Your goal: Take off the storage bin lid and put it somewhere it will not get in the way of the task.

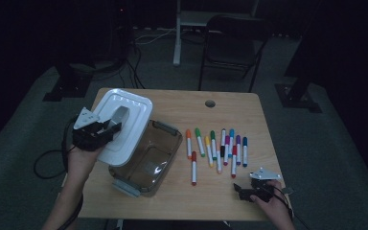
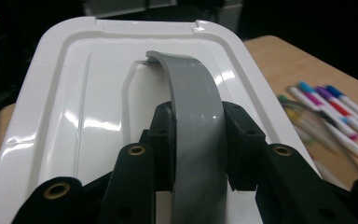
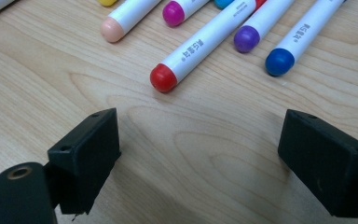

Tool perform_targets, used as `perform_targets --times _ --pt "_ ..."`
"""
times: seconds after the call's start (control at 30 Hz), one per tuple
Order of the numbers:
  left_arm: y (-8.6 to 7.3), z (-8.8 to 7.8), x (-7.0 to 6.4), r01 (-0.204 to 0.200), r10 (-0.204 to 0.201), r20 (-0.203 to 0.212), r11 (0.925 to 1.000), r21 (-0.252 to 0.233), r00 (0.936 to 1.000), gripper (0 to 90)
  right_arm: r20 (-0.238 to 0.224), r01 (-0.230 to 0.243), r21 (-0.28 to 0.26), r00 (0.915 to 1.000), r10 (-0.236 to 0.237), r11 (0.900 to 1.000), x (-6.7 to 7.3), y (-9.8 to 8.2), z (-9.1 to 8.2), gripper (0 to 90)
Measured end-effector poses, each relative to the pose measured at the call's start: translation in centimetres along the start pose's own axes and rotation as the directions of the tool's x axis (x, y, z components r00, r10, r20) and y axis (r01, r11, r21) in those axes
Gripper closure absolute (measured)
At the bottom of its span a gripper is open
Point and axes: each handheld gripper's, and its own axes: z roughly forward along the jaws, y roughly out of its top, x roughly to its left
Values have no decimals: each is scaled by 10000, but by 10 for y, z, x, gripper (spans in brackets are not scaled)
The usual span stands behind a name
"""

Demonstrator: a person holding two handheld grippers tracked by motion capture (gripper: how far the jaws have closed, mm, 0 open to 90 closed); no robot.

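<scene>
High view: wooden tabletop (image 1: 172,196) on grey carpet (image 1: 24,139) (dark room); left claw (image 1: 106,130) clamped on lid handle (image 2: 196,116), right claw (image 3: 198,158) apart near markers (image 1: 215,146).

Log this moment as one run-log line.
left gripper: shut on grey lid handle, white lid lifted off clear bin | right gripper: open, near red-capped marker | markers: on table
</scene>
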Motion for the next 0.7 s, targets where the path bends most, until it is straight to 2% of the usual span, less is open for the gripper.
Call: perform_targets --times 0.13,0.3,0.37,0.47,0.57,0.63,0.7 --pt "-5 4 20 236 -248 -680 9995 -190 9974 687 -90 104 9 9999 -104 9999 -1 0 0 120" --pt "-18 14 40 682 -710 -1390 9974 -246 9877 687 -114 115 11 9999 -114 9999 -1 0 0 120" --pt "-26 19 46 667 -706 -1592 9973 -301 9847 687 -108 138 -5 9998 -138 9999 -2 0 0 120" --pt "-40 29 57 833 -874 -1673 9960 -318 9820 688 -114 113 8 9999 -113 9999 -1 0 0 120" --pt "-54 38 66 1242 -1247 -1845 9922 -143 9749 688 -115 109 10 9999 -109 9999 -1 0 0 120" --pt "-62 45 67 1406 -1388 -1913 9901 -38 9717 687 -116 112 6 9999 -112 9999 -1 0 0 120" --pt "-70 52 68 1451 -1416 -1905 9894 44 9714 688 -114 113 6 9999 -112 9999 -1 0 0 120"
